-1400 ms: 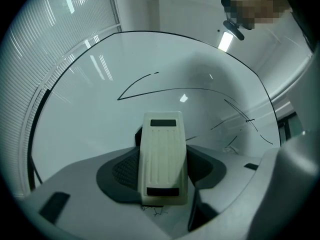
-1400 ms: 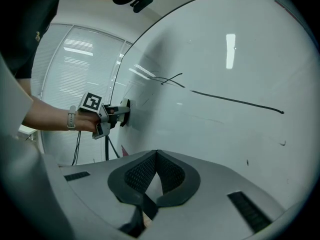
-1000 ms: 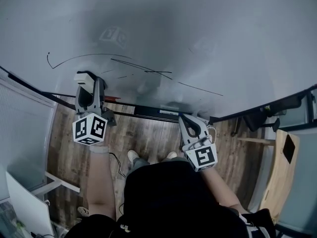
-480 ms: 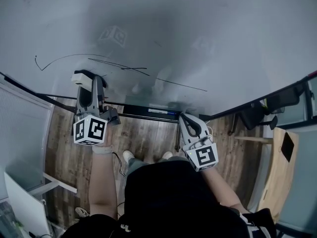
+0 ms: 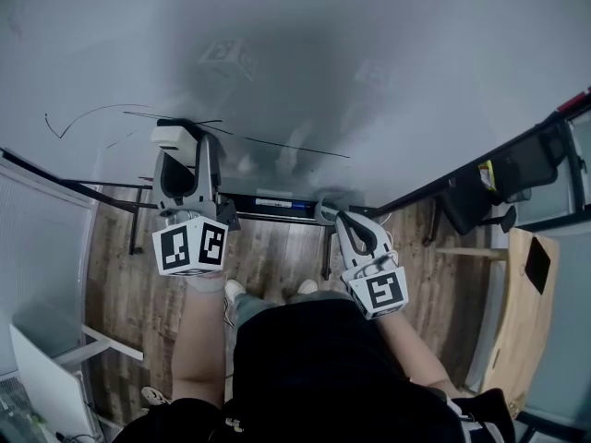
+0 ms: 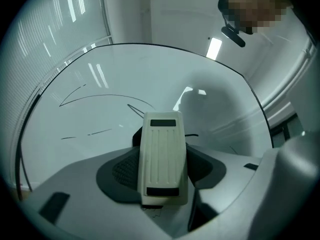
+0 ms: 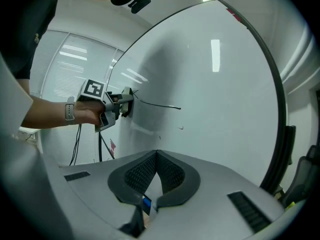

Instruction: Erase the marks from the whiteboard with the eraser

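The whiteboard [image 5: 388, 72] fills the upper head view. It bears thin black marks: a long curve [image 5: 83, 113] at the left, crossing strokes [image 5: 138, 115] and a straight line [image 5: 295, 148] further right. My left gripper [image 5: 182, 150] is shut on the cream eraser [image 5: 172, 137], which presses against the board at the crossing strokes. In the left gripper view the eraser [image 6: 162, 159] sits between the jaws of my left gripper [image 6: 162, 151], with the marks [image 6: 100, 96] beyond it. My right gripper [image 5: 338, 220] hangs lower, off the board, shut and empty [image 7: 156, 156].
A ledge [image 5: 277, 203] with a blue-ended marker runs under the board. Below is a wooden floor [image 5: 277, 257]. A black office chair [image 5: 489, 192] and a wooden tabletop [image 5: 528, 293] stand at the right, window blinds [image 5: 37, 238] at the left.
My left gripper has slid right along the board with the eraser, from under the curve onto the crossing strokes. The right gripper has hardly moved.
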Motion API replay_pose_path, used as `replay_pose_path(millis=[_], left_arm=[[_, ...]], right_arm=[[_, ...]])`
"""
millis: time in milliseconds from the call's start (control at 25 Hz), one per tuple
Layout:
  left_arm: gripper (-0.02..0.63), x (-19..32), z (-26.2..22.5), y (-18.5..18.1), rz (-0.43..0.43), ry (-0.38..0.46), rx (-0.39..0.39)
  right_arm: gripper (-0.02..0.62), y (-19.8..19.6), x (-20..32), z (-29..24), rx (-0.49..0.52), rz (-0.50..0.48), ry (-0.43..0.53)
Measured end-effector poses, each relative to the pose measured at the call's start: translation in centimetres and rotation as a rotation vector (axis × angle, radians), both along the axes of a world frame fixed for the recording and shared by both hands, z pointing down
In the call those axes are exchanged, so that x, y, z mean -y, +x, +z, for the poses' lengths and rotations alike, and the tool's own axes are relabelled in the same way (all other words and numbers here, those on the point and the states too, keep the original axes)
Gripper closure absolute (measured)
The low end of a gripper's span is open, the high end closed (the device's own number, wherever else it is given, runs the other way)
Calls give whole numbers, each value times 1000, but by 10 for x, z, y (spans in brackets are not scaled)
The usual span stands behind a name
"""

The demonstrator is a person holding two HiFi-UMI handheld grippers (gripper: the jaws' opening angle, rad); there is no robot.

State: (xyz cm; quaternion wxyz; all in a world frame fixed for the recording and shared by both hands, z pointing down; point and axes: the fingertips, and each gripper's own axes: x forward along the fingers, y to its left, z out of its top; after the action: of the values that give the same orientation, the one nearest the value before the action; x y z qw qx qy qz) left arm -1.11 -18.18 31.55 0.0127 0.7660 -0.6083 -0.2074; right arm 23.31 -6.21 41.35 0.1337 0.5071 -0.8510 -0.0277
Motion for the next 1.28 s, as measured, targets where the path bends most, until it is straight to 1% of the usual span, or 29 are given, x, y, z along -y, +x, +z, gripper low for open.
replay_pose_path(millis=[240, 480, 520, 680, 760, 800, 920, 960, 1080, 1200, 1280], left_arm=[[348, -19, -9, 75, 22, 35, 157], [348, -36, -8, 150, 33, 80, 311], [348, -39, -7, 162, 39, 86, 322], [347, -51, -6, 214, 92, 86, 281], [348, -58, -1, 240, 132, 94, 302], [348, -62, 2, 255, 154, 99, 337], [347, -78, 11, 306, 227, 102, 542], [348, -81, 14, 316, 249, 93, 574], [348, -81, 19, 324, 276, 83, 601], [348, -80, 25, 323, 282, 87, 589], [346, -81, 29, 323, 307, 91, 608]], right_arm=[[569, 45, -13, -2, 14, 25, 8], [569, 84, -21, -2, 18, 50, 16], [569, 90, -22, -2, 20, 58, 14], [569, 115, -27, 2, 14, 92, -2], [569, 125, -31, 6, 13, 97, -7], [569, 132, -34, 8, 14, 104, -12], [569, 154, -41, 3, 34, 131, -8], [569, 157, -42, 2, 40, 142, -9], [569, 151, -40, 7, 51, 156, -16], [569, 151, -39, 14, 42, 196, -48], [569, 144, -38, 13, 48, 187, -32]])
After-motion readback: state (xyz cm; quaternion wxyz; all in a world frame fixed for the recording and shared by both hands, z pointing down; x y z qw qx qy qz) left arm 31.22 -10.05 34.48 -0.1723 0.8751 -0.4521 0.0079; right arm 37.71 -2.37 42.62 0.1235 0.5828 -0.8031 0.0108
